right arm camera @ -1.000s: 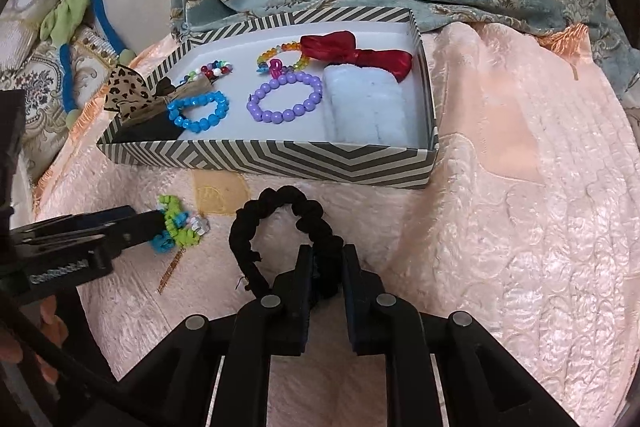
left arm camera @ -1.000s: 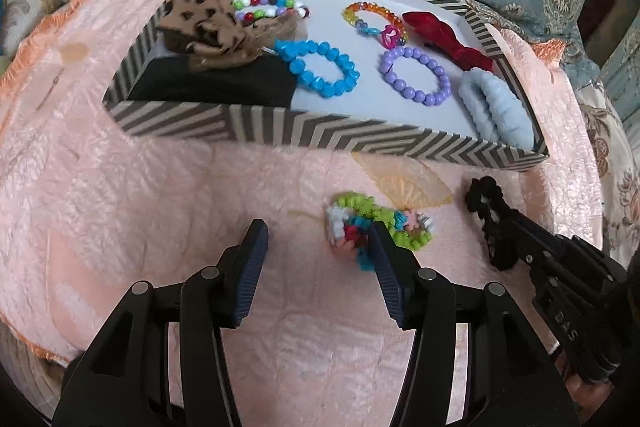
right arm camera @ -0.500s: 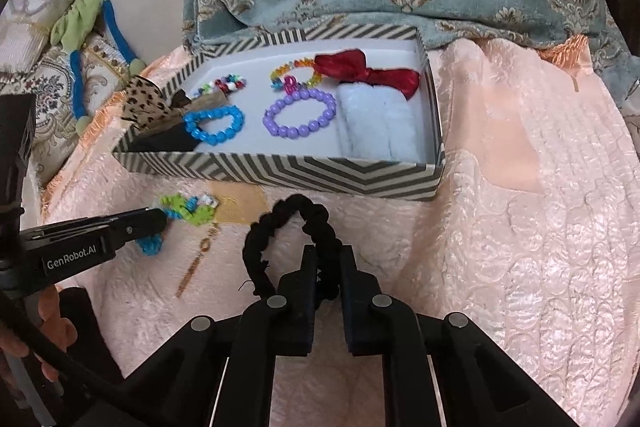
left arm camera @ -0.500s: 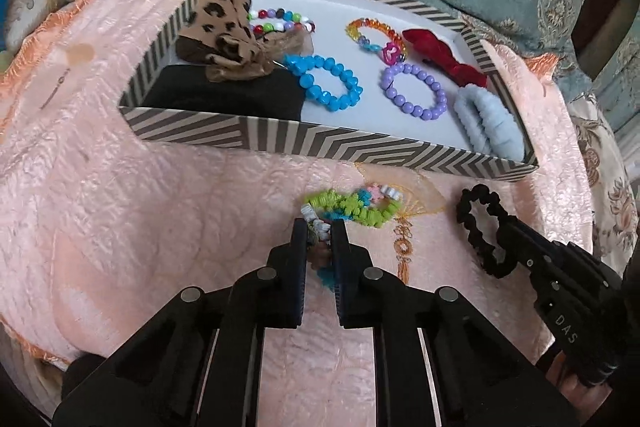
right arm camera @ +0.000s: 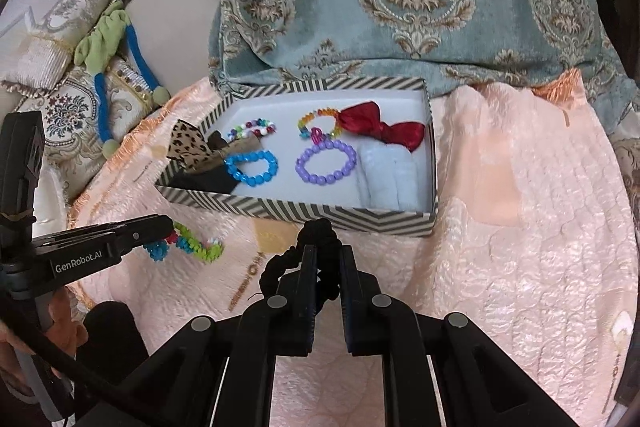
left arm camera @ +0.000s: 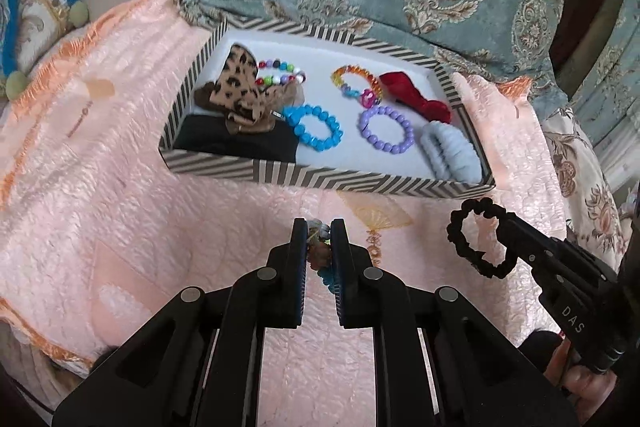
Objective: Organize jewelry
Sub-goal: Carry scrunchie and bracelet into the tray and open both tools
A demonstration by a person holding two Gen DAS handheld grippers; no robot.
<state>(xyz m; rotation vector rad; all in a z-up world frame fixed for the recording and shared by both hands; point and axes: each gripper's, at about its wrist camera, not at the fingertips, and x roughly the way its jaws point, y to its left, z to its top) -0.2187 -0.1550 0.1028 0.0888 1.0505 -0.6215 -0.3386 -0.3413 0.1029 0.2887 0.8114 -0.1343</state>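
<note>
Both tilted downward above the pink quilt [left arm camera: 120, 227], the left gripper [left arm camera: 319, 227] clamps what looks like a multicoloured bead bracelet [right arm camera: 192, 247] and the right gripper [right arm camera: 324, 255] grasps a black scrunchie [left arm camera: 468, 239].

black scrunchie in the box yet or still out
Out: the black scrunchie hangs pinched in the right gripper, in front of the striped box.

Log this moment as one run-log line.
left gripper: shut on green bead bracelet | right gripper: shut on black scrunchie | both lifted off the quilt | striped box: ahead
</note>
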